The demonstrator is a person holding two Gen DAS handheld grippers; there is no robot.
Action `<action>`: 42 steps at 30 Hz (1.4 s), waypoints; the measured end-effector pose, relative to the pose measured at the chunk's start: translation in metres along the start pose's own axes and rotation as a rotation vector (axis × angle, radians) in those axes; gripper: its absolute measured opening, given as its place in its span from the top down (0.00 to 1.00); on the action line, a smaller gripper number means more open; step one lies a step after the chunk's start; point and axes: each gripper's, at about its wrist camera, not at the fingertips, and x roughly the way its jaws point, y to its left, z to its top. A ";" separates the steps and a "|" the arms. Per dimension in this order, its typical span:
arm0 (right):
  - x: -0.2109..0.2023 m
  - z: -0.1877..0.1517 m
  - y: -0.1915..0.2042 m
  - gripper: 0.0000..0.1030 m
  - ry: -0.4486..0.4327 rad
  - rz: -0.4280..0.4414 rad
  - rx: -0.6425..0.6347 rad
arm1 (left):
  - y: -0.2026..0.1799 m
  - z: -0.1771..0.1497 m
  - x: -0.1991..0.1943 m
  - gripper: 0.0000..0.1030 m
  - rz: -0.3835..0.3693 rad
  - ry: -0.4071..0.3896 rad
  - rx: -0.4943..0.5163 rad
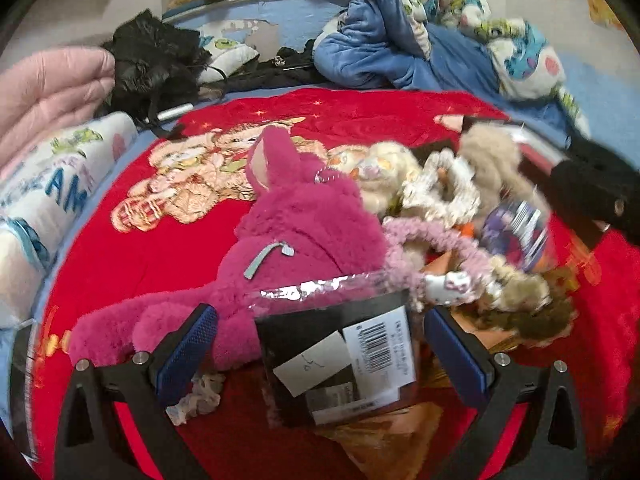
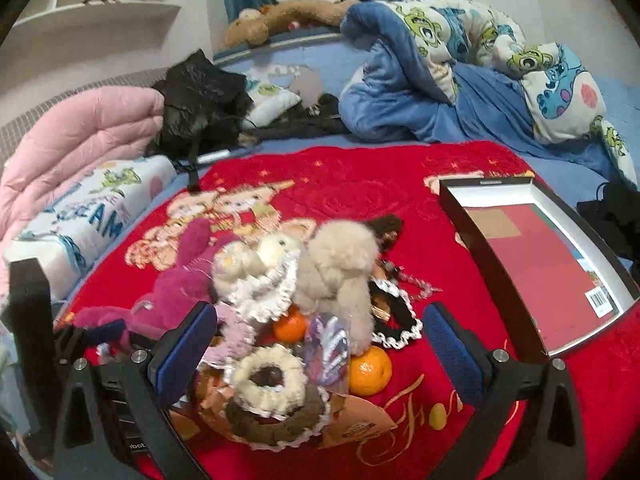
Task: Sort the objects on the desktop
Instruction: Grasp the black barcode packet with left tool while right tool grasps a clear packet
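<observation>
1. Left wrist view: the left tool (image 1: 320,344) has its fingers spread apart around a clear packet (image 1: 340,356) with a black card and barcode label; whether a pad touches it is hard to tell.
2. Just beyond the packet lies the magenta plush (image 1: 296,236), with blurred scrunchies and a pink hairband (image 1: 436,240) to its right.
3. The right tool (image 2: 320,344) is spread wide over the pile on the red blanket (image 2: 360,184), gripping nothing.
4. Under it, a cream scrunchie (image 2: 268,376) and two oranges (image 2: 370,370) are partly buried.
5. Right of the pile, the open box (image 2: 496,248) holds a red card; its far corner is cut off.
</observation>
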 end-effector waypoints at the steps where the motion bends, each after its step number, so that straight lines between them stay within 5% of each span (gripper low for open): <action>1: 0.004 -0.001 -0.003 0.00 0.018 0.006 0.013 | -0.004 -0.001 0.001 0.00 0.017 0.000 0.028; 7: 0.017 -0.007 -0.023 0.07 0.058 0.005 0.090 | -0.005 -0.004 -0.002 0.00 0.020 0.003 0.034; 15: 0.038 -0.018 -0.023 0.52 0.176 0.072 0.091 | -0.007 -0.008 0.004 0.00 0.033 0.039 0.036; 17: 0.040 -0.020 -0.023 0.56 0.181 0.071 0.088 | -0.010 -0.010 0.006 0.00 0.040 0.047 0.053; 21: 0.039 -0.021 -0.025 0.80 0.179 0.065 0.099 | -0.010 -0.011 0.008 0.00 0.052 0.059 0.048; 26: 0.039 -0.022 -0.027 0.87 0.188 0.115 0.128 | -0.008 -0.017 0.015 0.00 0.078 0.134 0.021; 28: 0.038 -0.022 -0.022 0.89 0.188 0.116 0.114 | 0.006 -0.018 0.022 0.00 0.006 0.203 -0.092; 32: 0.035 -0.022 -0.020 0.90 0.190 0.132 0.126 | 0.021 -0.015 0.018 0.05 -0.071 0.199 -0.137; 37: 0.033 -0.022 -0.023 0.90 0.192 0.155 0.145 | 0.018 -0.017 0.011 0.31 -0.082 0.180 -0.103; 42: 0.027 -0.022 -0.017 0.90 0.174 0.180 0.123 | 0.021 -0.016 0.005 0.32 -0.112 0.174 -0.116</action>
